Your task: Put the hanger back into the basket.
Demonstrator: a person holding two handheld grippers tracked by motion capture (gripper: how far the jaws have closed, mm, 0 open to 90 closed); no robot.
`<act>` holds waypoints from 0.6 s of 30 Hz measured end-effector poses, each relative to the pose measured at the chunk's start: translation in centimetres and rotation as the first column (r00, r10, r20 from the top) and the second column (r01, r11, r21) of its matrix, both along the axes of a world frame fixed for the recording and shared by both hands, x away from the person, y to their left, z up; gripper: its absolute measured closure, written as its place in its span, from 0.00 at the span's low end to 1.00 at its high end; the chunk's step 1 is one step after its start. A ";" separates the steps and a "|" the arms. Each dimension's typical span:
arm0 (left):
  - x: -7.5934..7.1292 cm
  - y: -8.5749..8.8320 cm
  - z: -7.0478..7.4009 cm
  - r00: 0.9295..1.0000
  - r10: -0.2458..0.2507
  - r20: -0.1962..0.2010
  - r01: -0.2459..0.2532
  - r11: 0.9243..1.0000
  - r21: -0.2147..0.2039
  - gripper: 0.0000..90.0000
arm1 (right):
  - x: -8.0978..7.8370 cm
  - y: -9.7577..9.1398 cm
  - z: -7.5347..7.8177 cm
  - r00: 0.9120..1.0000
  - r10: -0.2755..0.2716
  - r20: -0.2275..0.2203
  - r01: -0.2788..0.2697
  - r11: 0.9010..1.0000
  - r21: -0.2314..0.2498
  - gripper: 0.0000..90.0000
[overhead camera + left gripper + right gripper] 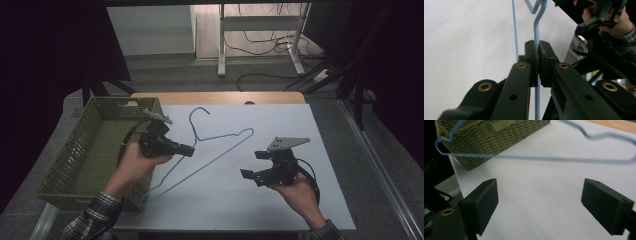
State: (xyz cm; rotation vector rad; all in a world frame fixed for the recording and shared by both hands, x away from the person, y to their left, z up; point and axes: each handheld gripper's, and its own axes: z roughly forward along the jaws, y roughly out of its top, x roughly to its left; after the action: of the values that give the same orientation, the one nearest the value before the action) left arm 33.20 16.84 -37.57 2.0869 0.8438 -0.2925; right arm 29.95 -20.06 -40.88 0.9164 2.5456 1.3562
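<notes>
We read no brand, label or writing anywhere on the gear or the table.

The blue wire hanger (200, 150) is thin bent metal, a rounded triangle with a small open hook at its top. In the high view it lies across the white sheet (260, 200), hook toward twelve o'clock and its long lower bar running down toward seven o'clock, where a corner reaches the green woven basket (75, 150). The basket is a rectangular, coarse mesh of olive strands, standing at nine o'clock of the sheet; its near-left corner runs out of the light.

The left gripper (187, 150) has its jaws pressed together on the hanger's wire; in the left gripper view (538, 65) the two black ribbed pads (531, 60) pinch the blue strand just below the twisted neck. The wire's lower run vanishes behind the jaw arms there.

The right gripper (252, 165) sits at about four o'clock from the hanger, apart from it, with its jaws spread wide and nothing between them. In the right gripper view (540, 202) the blocky matte pads (484, 202) frame bare white sheet, while the hanger (536, 158) crosses above them, blurred.

A bare wooden table edge (220, 97) shows at twelve o'clock beyond the sheet.
</notes>
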 end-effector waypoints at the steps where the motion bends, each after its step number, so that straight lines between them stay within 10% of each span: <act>1: -0.1 0.4 0.4 1.000 0.004 0.007 -0.004 1.000 0.002 0.97 | -0.1 -0.2 -0.1 1.000 -0.001 0.001 0.001 1.000 -0.002 0.13; 18: -0.6 8.9 5.0 0.980 0.156 0.121 -0.162 0.986 0.046 0.97 | -1.8 -3.1 -1.1 0.999 -0.049 -0.004 0.049 0.999 -0.005 0.05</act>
State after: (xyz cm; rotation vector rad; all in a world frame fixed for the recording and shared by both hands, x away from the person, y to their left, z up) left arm 32.64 25.77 -32.60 2.0511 0.9506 -0.0606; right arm 28.17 -23.14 -41.95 0.9750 2.5113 1.3360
